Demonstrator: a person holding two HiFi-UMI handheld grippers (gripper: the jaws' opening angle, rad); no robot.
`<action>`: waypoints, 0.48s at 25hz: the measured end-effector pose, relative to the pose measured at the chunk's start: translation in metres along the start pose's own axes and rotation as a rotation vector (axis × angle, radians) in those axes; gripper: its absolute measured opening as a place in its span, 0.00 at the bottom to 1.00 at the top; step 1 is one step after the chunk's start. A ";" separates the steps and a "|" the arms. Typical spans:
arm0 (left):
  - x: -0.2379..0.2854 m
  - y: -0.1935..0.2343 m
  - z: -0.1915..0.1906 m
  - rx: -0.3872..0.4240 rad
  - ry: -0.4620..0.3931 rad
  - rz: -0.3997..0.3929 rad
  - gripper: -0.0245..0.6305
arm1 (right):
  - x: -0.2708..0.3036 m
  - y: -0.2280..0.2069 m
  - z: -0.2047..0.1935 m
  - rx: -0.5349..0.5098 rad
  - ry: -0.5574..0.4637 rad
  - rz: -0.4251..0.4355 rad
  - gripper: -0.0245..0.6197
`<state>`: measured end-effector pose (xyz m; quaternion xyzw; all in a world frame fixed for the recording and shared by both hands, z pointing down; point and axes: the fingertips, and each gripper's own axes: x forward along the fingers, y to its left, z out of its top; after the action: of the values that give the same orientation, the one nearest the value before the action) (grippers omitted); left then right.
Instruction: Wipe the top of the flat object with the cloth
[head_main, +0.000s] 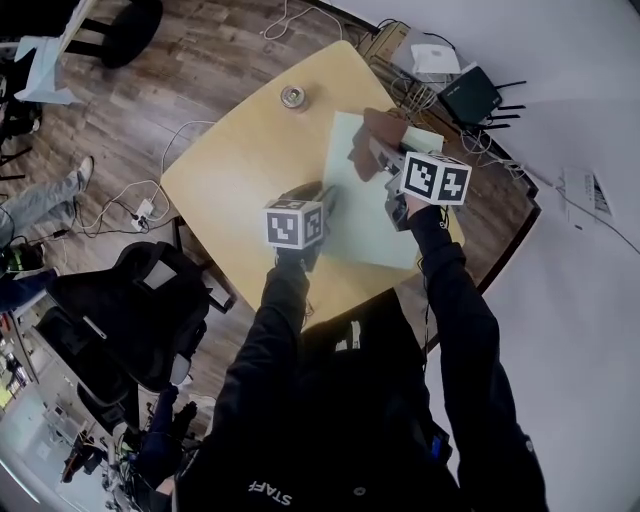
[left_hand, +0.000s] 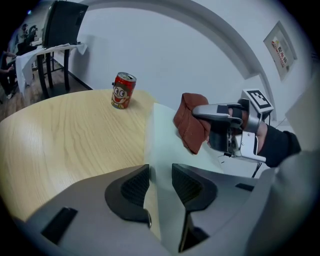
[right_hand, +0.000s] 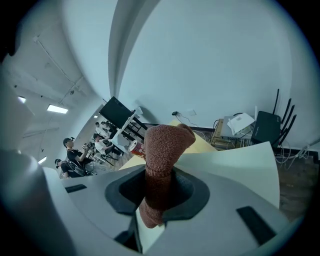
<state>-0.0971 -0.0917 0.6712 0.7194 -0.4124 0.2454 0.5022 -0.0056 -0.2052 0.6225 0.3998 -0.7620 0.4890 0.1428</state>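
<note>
The right gripper (right_hand: 159, 189) is clenched on the brown cloth (right_hand: 165, 142). The cloth sticks out past its jaws, over the far part of the pale green flat sheet (head_main: 365, 225), at about 12 o'clock from the sheet's middle in the head view; the sheet lies on the wooden table (head_main: 235, 165). The left gripper (left_hand: 160, 182) has its jaws apart, with the sheet's left edge between them, at about 9 o'clock; they do not squeeze it.

What could go wrong: the sheet may slide or lift when the cloth rubs it, because nothing pinches it; the cloth may slip out if it drags hard; the red can (left_hand: 123, 90), at 11 o'clock, looks too far away to be hit.

Hard to tell: whether the cloth touches the sheet; whether the left jaws press down on it; the sheet's near edge hides behind the grippers and sleeves.
</note>
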 end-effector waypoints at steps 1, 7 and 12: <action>0.000 0.000 0.000 0.000 0.001 -0.002 0.27 | 0.005 -0.003 -0.002 0.000 0.016 -0.016 0.20; 0.000 0.004 0.000 -0.006 0.002 -0.008 0.27 | 0.013 -0.014 -0.023 0.043 0.072 -0.058 0.20; -0.001 0.006 -0.001 -0.015 0.003 -0.010 0.28 | 0.004 -0.010 -0.045 0.038 0.090 -0.062 0.20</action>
<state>-0.1023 -0.0909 0.6737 0.7173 -0.4098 0.2411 0.5093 -0.0087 -0.1704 0.6526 0.4033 -0.7325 0.5165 0.1843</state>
